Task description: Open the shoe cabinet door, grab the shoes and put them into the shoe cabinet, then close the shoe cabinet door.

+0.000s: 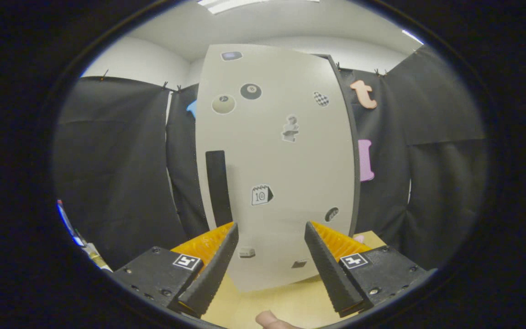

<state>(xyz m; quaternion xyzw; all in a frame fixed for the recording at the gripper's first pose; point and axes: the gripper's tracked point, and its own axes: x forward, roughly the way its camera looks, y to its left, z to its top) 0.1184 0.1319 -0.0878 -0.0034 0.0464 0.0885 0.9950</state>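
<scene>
bright ceiling light, fisheye-warped edges

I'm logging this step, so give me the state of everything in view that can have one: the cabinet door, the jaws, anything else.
Shoe cabinet door: shut, upright, standing on the table.
Black handle strip: untouched, just beyond one finger.
Gripper: jaws open, holding nothing, aimed at the door.
Wooden table: bare in front of the door.
Fingertip: resting at the near edge, below the jaws.

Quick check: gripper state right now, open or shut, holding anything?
Gripper: open, holding nothing; fingers spread just ahead of the closed cabinet door, near its dark handle.
</scene>
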